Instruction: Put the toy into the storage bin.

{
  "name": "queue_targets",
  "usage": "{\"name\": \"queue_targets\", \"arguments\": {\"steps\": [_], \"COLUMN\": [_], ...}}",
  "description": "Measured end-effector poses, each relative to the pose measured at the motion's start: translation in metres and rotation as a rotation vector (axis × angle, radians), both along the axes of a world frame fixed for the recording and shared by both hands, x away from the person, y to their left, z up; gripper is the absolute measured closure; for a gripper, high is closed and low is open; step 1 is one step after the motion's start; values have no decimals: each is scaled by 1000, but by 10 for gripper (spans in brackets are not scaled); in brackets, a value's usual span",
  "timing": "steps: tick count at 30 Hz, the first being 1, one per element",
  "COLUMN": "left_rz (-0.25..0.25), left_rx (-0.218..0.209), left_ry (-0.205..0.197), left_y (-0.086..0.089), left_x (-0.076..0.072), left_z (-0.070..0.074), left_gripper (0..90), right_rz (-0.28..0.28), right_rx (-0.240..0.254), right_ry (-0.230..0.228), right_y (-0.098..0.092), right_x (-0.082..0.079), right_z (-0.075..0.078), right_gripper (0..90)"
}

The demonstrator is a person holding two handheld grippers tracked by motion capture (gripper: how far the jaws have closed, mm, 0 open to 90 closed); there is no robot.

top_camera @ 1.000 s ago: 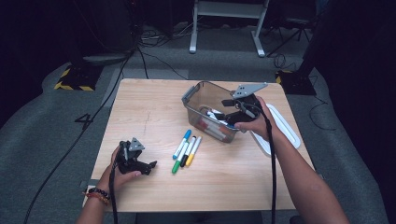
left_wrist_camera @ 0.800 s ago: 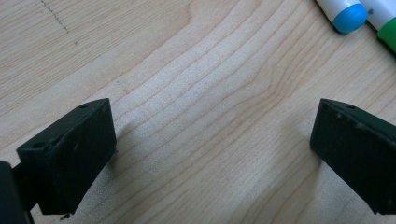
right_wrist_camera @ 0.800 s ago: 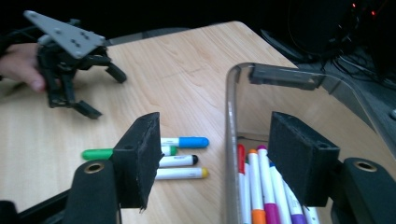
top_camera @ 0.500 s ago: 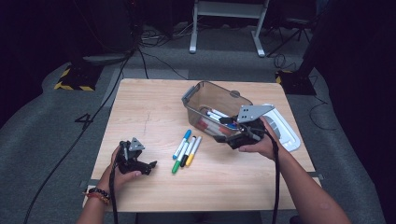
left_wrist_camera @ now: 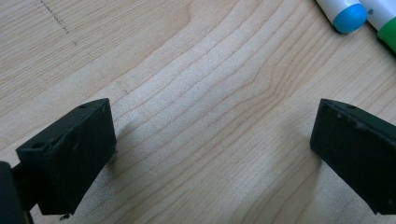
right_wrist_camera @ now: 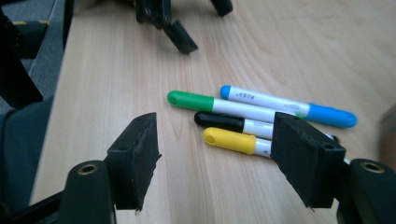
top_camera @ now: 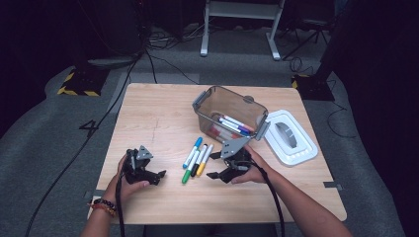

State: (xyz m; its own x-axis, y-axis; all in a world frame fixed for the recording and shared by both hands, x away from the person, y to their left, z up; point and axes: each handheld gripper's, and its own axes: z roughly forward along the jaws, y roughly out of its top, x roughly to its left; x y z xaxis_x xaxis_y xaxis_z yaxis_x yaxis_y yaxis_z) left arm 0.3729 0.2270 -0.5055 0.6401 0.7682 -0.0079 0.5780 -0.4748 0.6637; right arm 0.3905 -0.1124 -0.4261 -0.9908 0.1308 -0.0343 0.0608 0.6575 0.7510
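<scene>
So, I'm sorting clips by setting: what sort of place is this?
Probably a lab or studio for recording: a lone wooden table on grey carpet, cables trailing over the floor, and a hazard-striped equipment base in the dark background.

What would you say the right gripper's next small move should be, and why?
Probably ease the right gripper forward around the yellow marker: its jaws stand open with nothing between them, that marker lies nearest, and other markers already sit in the bin.
</scene>
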Motion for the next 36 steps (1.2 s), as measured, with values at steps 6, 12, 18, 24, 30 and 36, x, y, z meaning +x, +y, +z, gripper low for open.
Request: {"name": "queue_targets", "arguments": {"steps": [6, 12, 18, 24, 30, 36], "left_rz": [-2, -2, -2, -2, -1, -3], "left_rx": [0, 0, 1, -1, -1, -2], "left_ry": [1, 0, 1, 0, 0, 1], "left_y": [0, 0, 0, 0, 0, 0], "left_x": [0, 0, 0, 0, 0, 0], "left_z": [0, 0, 0, 0, 0, 0], "left_gripper": [5, 5, 6, 6, 6, 6], "right_rz": [19, 21, 22, 34, 58, 40], "right_rx": [-43, -51, -69, -85, -91, -119], "right_ry": [5, 6, 35, 23, 23, 59], "right_y": [21, 32, 35, 34, 38, 29], "right_x": [16, 27, 33, 32, 30, 32], "right_z": [-30, -44, -56, -55, -54, -63], "right_gripper": [323, 325, 322, 323, 335, 337]}}
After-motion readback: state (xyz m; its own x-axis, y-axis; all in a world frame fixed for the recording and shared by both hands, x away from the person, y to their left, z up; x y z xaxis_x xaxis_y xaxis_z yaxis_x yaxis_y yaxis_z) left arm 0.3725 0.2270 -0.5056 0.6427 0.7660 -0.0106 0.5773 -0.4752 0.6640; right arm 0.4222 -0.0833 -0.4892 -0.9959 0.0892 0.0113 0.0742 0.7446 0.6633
